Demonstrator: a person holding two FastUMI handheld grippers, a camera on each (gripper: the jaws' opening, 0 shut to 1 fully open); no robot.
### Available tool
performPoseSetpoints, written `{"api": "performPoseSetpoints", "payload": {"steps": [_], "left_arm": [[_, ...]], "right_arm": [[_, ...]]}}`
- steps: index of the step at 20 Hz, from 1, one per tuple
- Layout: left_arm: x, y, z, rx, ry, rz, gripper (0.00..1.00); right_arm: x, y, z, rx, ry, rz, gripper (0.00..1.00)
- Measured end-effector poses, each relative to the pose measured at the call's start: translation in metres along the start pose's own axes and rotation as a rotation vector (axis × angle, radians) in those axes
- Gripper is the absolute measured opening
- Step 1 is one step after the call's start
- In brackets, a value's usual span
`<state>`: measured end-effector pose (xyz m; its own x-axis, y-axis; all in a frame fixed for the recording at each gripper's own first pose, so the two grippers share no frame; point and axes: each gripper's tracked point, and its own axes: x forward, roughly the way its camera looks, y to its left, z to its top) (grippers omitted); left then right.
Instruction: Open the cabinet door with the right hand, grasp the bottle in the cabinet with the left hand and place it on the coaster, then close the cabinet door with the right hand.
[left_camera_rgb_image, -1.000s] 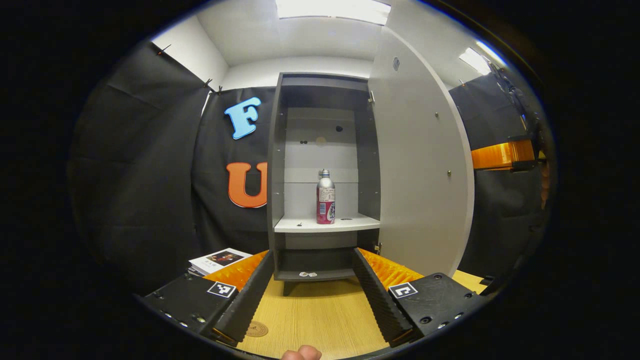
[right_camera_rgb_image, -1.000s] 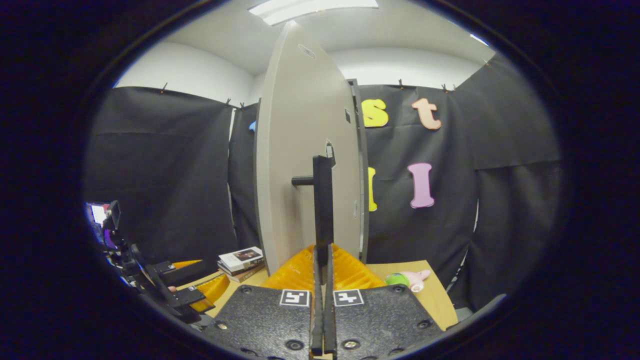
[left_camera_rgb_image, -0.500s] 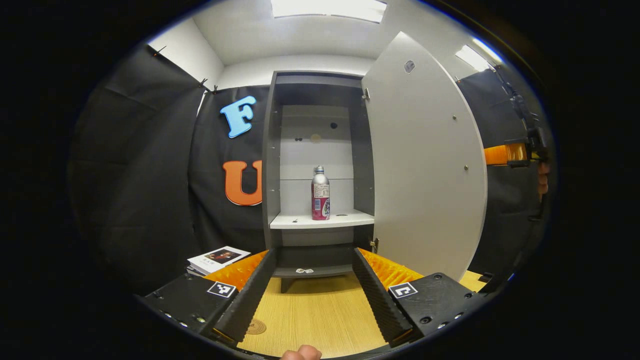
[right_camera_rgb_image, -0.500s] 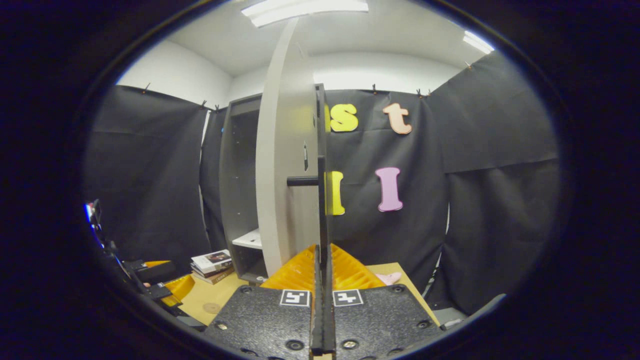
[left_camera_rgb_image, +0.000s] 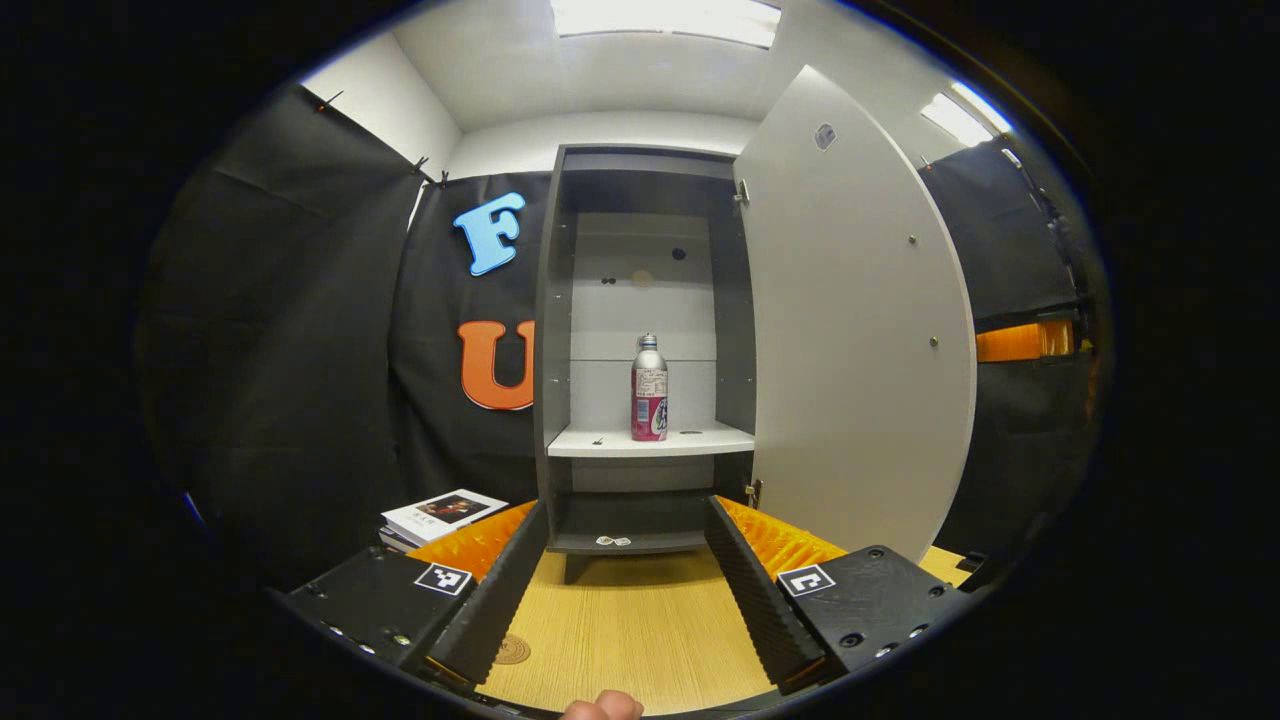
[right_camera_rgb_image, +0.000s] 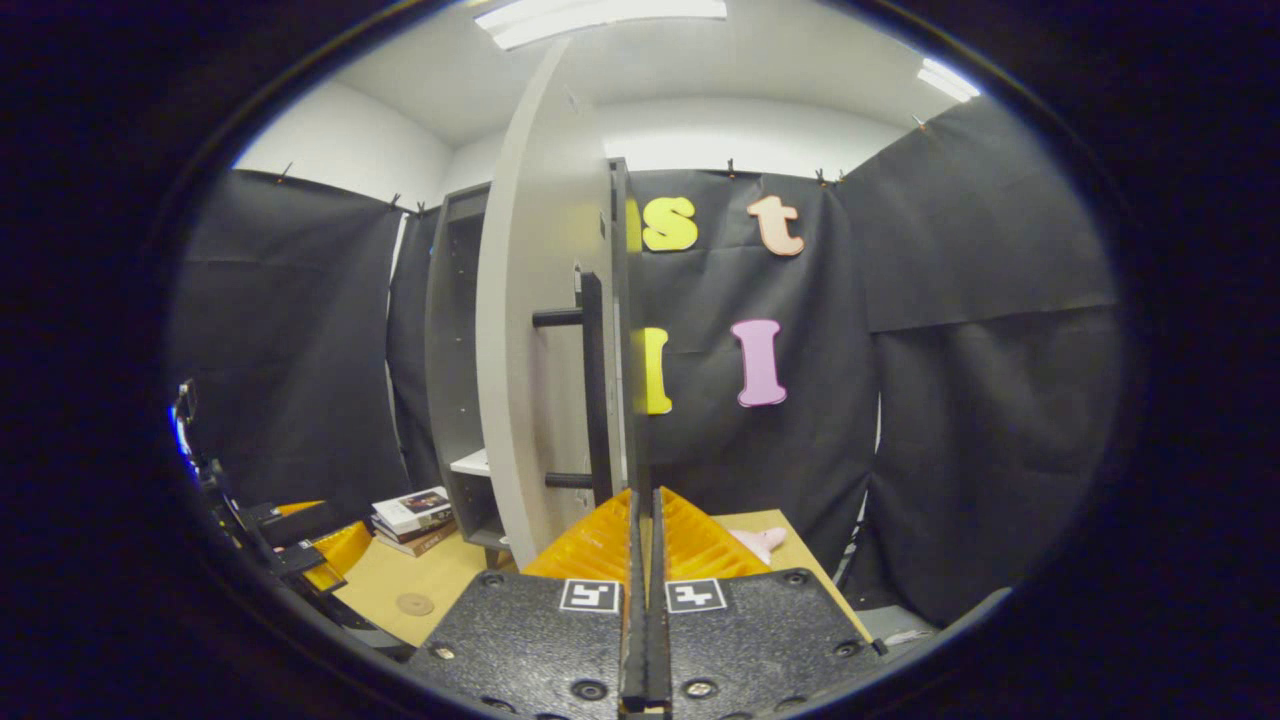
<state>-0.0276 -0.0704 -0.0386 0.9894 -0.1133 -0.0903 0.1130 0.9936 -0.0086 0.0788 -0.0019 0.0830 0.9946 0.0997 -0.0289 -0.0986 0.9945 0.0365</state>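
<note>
The grey cabinet stands open. A silver and red bottle is upright on its white shelf. My left gripper is open, low over the table, well in front of the bottle and centred on it. The round coaster lies on the wood by my left finger. The open door swings out to the right. In the right gripper view the door is nearly edge-on, its black bar handle just left of my right gripper, which is shut with nothing between its fingers.
A stack of books lies left of the cabinet base. A pink toy lies on the table's right side. Black cloth walls close the booth. The coaster lies on bare wood in front of the cabinet.
The door has swung wider. The handle, held between my right fingers earlier, now sits left of them. My left gripper has stayed about where it was, open.
</note>
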Motion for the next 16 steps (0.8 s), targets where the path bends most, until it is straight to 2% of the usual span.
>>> {"api": "performPoseSetpoints", "payload": {"steps": [3,4,5,6,8,12,14,16], "left_arm": [[0.0,0.0,-0.003,-0.002,0.006,0.01,0.95],[0.0,0.0,-0.003,-0.002,0.006,0.015,0.95],[0.001,0.0,-0.003,-0.002,0.006,0.018,0.95],[0.004,-0.001,-0.002,-0.002,0.005,0.018,0.95],[0.009,-0.002,0.003,0.005,0.0,0.02,0.95],[0.036,-0.014,0.027,0.0,-0.044,-0.017,0.95],[0.058,-0.017,0.047,0.011,-0.084,-0.034,0.95],[0.088,-0.02,0.065,0.019,-0.125,-0.054,0.95]], "right_arm": [[-0.001,0.0,-0.001,-0.005,-0.002,0.001,0.04],[-0.001,-0.004,-0.002,-0.023,-0.004,-0.001,0.19],[0.001,-0.007,-0.002,-0.043,-0.007,-0.007,0.28],[0.002,-0.009,-0.002,-0.059,-0.005,-0.01,0.45],[0.002,-0.008,-0.002,-0.057,-0.014,-0.008,0.6],[0.002,-0.007,-0.001,-0.017,-0.02,0.005,0.75],[0.001,-0.004,0.0,0.006,-0.022,0.016,0.79],[0.003,-0.006,0.002,0.011,-0.026,0.009,0.79]]}}
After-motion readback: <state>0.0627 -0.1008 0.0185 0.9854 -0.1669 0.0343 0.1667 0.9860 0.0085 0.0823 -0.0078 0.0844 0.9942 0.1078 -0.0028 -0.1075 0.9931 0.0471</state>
